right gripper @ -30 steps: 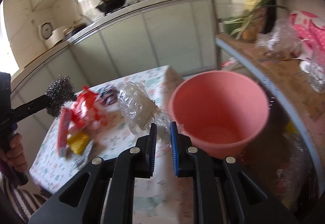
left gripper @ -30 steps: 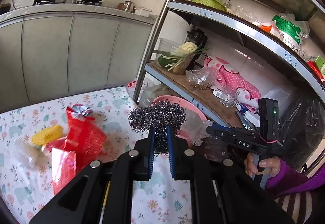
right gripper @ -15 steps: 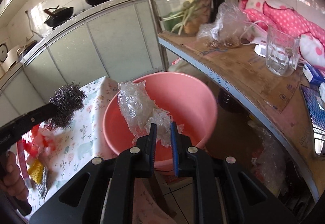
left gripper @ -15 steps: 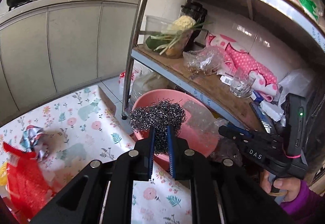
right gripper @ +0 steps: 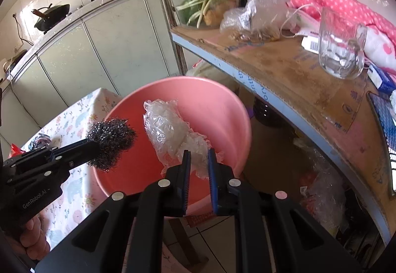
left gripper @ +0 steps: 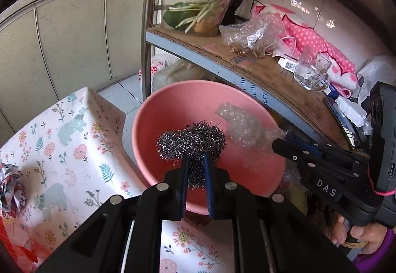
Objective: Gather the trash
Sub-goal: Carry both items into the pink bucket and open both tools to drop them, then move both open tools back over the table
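Altogether two pieces of trash are held in the air, one per gripper, both over the single pink bucket point(left gripper: 173, 109) that stands beside the floral-clothed desk point(left gripper: 61, 149). Left gripper point(left gripper: 195, 161): jaws nearly closed, pinching one steel-wool scourer point(left gripper: 190, 140), which hangs above the bucket's mouth. Right gripper point(right gripper: 198, 158): jaws likewise narrowed, clamped on one wad of crumpled clear plastic point(right gripper: 170, 132), also above the bucket's opening and just beside the scourer. Both grippers tilt downward toward the bucket, each held from below by a hand point(left gripper: 363, 236). One crumpled foil wrapper point(left gripper: 10, 189) lies on the desk at its left. On the shelf point(right gripper: 284, 70) to the right stands one glass mug point(right gripper: 341, 50).
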Demonstrator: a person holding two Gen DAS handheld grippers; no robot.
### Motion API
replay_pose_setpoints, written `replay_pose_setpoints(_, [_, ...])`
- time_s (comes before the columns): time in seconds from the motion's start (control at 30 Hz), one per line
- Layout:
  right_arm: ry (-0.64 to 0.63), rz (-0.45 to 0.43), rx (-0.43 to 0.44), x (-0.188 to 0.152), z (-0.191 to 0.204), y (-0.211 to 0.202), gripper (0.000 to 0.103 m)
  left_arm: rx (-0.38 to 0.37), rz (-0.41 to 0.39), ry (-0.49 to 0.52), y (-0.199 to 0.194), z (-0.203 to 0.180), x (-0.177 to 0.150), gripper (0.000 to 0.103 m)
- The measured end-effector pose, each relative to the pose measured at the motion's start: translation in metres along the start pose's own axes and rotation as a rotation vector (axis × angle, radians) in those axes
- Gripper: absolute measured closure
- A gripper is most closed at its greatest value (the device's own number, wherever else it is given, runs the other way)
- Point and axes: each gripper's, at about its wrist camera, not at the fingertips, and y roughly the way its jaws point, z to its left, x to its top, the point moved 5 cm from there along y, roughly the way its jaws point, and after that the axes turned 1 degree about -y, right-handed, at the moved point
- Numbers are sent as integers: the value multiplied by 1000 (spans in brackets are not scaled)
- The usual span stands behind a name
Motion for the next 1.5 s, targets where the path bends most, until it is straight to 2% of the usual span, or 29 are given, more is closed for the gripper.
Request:
replay_pose_setpoints(0.13, [3,12,-2,-1,0,7,89,3,17,13,8,-3,-3,90])
replay_pose_setpoints(0.27, [23,5,-9,-2,-2,9,87,-3,41,-18,13,-1,-7,84])
replay_pose_setpoints(0.3, [27,5,-12,-2,-2,10,86,-3,48,-31,14,0,-8,81])
replay_pose_setpoints(0.37, [29,4,-5,-3,-2,11,82,3,56,-55,14,3,-8,65])
replay_pose_setpoints(0.43, [27,7,3,-3,-2,12,79,-3,44,-73,10,5,-7,61])
replay_pose_setpoints(0.5, [23,-4,4,-2,-1,10,74,-1,33,-75,6,6,-5,59])
replay_pose_setpoints(0.67, [21,-17,17,-1,2,1,70,-5,-2,-85,-12,6,1,59])
replay_pose_setpoints(0.8, [6,-25,46,-1,8,-10,65,-7,-45,-64,-33,1,6,56])
replay_pose_setpoints(1.07, [-20,-52,95,-4,29,-37,65,-4,-116,-45,-78,-5,9,53])
replay_pose_setpoints(1.23, [-71,-78,133,-7,52,-58,65,-7,-183,-56,-123,4,8,51])
replay_pose_setpoints(1.5, [-155,-116,216,-15,94,-81,65,136,-299,-121,-212,63,-13,46])
